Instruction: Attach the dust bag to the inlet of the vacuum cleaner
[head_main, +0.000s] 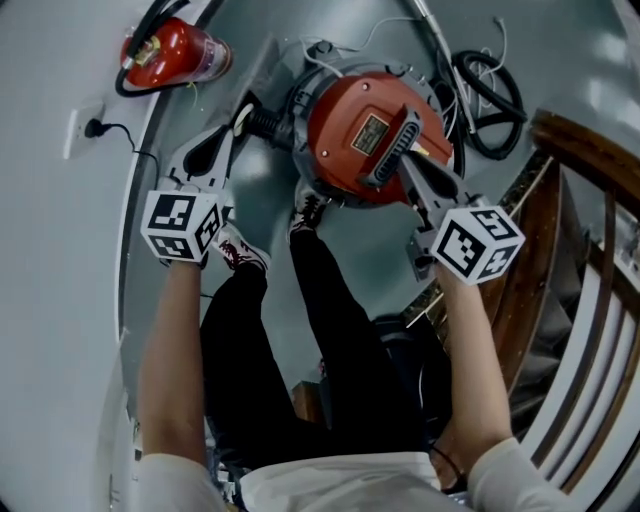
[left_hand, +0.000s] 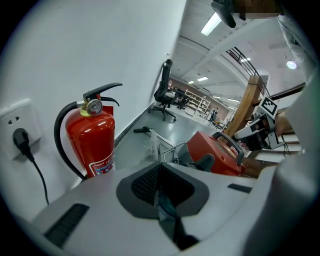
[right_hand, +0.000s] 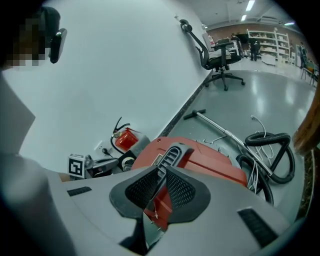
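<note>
Now the red vacuum cleaner stands on the floor just beyond the person's feet, between the two grippers. The right gripper reaches onto its lid from the near right, with its jaws a narrow gap apart and the grey handle at their tips, not clamped. The left gripper has its jaws together on nothing I can make out, its tip beside the black ribbed hose on the vacuum's left side.
</note>
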